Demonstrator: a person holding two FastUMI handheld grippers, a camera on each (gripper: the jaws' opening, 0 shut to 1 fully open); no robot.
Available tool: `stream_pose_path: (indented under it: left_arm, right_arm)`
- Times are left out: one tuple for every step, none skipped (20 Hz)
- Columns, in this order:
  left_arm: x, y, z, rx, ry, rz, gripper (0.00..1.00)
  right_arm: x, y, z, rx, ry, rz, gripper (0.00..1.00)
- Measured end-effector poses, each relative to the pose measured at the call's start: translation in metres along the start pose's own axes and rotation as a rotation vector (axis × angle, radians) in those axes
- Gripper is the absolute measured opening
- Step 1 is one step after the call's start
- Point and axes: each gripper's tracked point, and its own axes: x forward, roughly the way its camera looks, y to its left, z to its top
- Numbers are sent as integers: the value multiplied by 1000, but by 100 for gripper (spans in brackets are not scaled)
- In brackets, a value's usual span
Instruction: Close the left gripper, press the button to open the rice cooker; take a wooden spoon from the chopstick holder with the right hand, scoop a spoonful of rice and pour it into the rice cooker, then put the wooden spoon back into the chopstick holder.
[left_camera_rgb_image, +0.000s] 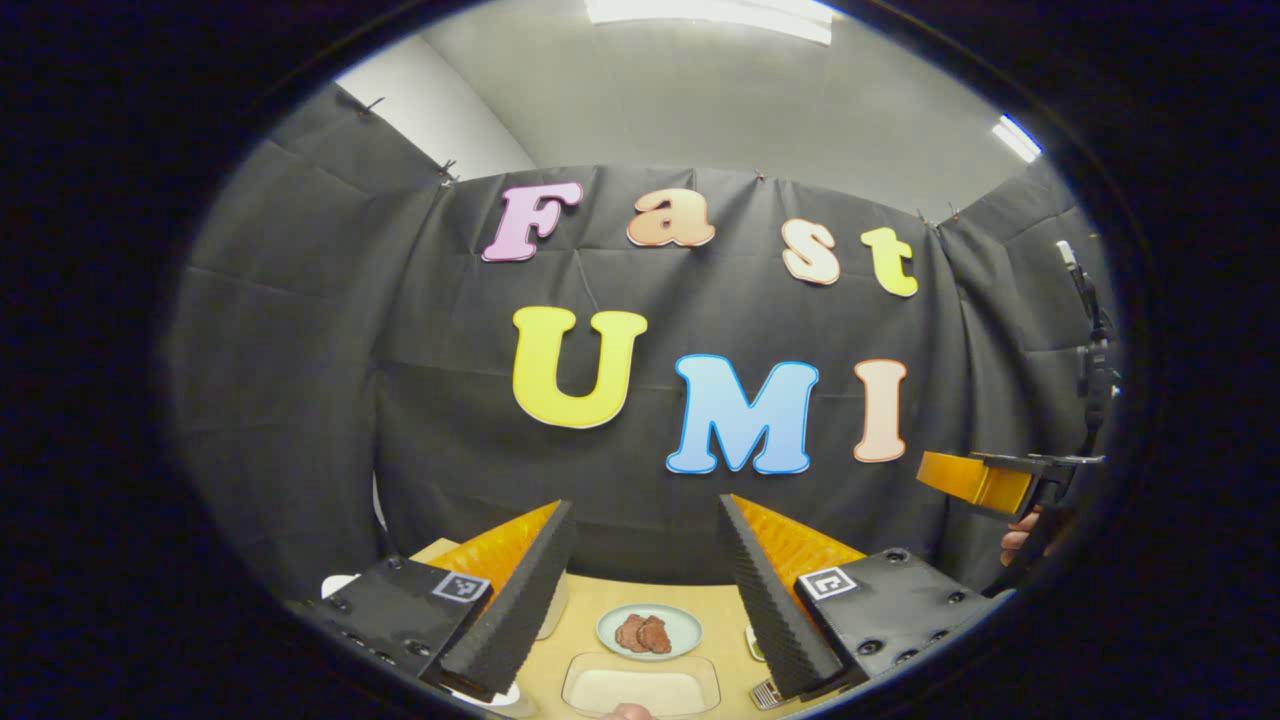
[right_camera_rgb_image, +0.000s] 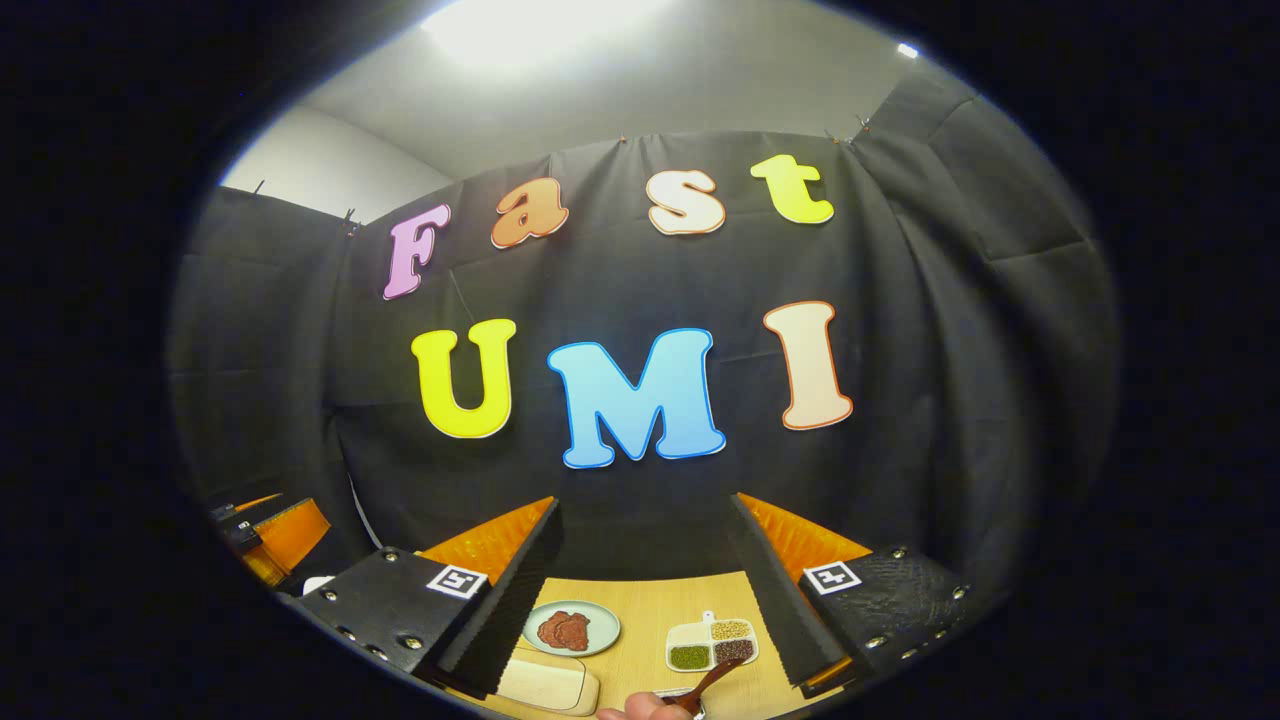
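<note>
My left gripper (left_camera_rgb_image: 645, 505) is open and held high above the wooden table (left_camera_rgb_image: 720, 605), nothing between its fingers. Below it lies a shallow rectangular dish of white rice (left_camera_rgb_image: 640, 688). A pale rounded body (left_camera_rgb_image: 553, 608) peeks out behind the left finger; I cannot tell whether it is the rice cooker. My right gripper (right_camera_rgb_image: 643, 500) is also open and empty, raised over the table (right_camera_rgb_image: 650, 600). At the bottom edge a dark wooden spoon handle (right_camera_rgb_image: 712, 678) sticks up from a metal holder (right_camera_rgb_image: 678, 695). The rice dish (right_camera_rgb_image: 545, 685) lies at lower left.
A pale green plate with brown food (left_camera_rgb_image: 650, 632) (right_camera_rgb_image: 572, 628) sits mid-table. A white divided dish of grains and beans (right_camera_rgb_image: 712, 642) lies right of it. The right gripper (left_camera_rgb_image: 985, 480), held by a hand (left_camera_rgb_image: 1020, 540), hovers at the far right; the left gripper's body (right_camera_rgb_image: 275, 535) shows at far left.
</note>
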Motion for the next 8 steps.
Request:
stream_pose_path:
  left_arm:
    - [-1, 2, 0, -8, 6, 3, 99]
    - [-2, 3, 1, -14, 6, 5, 99]
    - [-2, 7, 3, -15, 3, 14, 99]
    - [-3, 10, 3, -17, 1, 23, 99]
    - [-4, 11, 3, -20, 2, 27, 99]
    - [-6, 13, 3, -21, 1, 31, 99]
    - [-7, 13, 3, -18, -1, 34, 99]
    - [-7, 14, 4, -13, -2, 37, 99]
  right_arm:
    - [0, 1, -1, 6, 7, 8, 99]
    - [1, 3, -3, 1, 13, 19, 99]
    - [3, 4, -2, -10, 13, 20, 99]
    - [6, 3, -2, -18, 12, 17, 99]
    - [7, 4, 1, -16, 7, 18, 99]
    - [8, 6, 0, -13, 4, 23, 99]
    - [9, 9, 1, -13, 3, 29, 99]
    - [9, 10, 0, -18, 4, 33, 99]
